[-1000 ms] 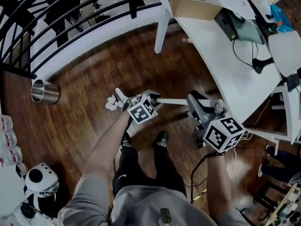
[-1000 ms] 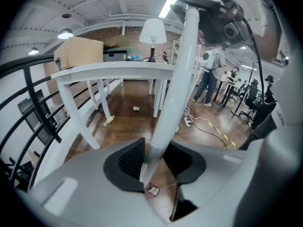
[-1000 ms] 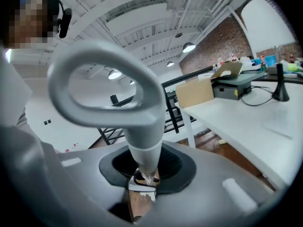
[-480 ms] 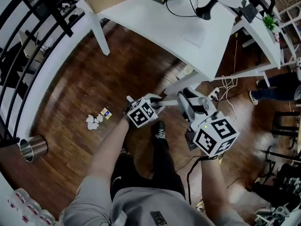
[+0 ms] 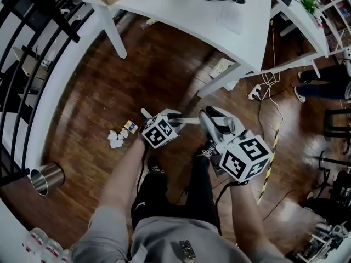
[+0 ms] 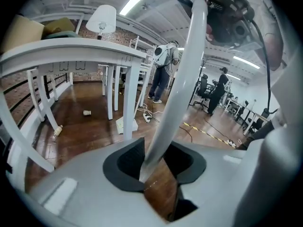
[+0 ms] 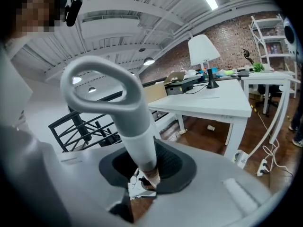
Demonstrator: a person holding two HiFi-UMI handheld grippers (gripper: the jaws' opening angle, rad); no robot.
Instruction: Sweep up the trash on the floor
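Observation:
Both grippers hold one white pole (image 5: 189,120) (image 6: 184,79) that ends in a grey loop handle (image 7: 102,86). My left gripper (image 5: 173,117) (image 6: 158,170) is shut on the pole lower down. My right gripper (image 5: 211,123) (image 7: 142,174) is shut on it just under the loop. The pole's lower end (image 5: 143,114) shows beyond the left gripper; I cannot make out a brush head. The trash lies on the wooden floor just left of that end: crumpled white paper bits (image 5: 116,139) and a small yellow and blue box (image 5: 130,126).
A white table (image 5: 219,15) stands ahead with legs (image 5: 112,30) near the trash side. A metal bin (image 5: 46,178) sits at the left by a black railing (image 5: 33,15). A power strip with cables (image 5: 255,92) and striped floor tape (image 5: 269,163) lie right. People stand farther off (image 6: 163,72).
The head view has swung, so the table now fills the top. Both grippers have moved together and sunk a little with the pole still gripped. The trash stays on the floor.

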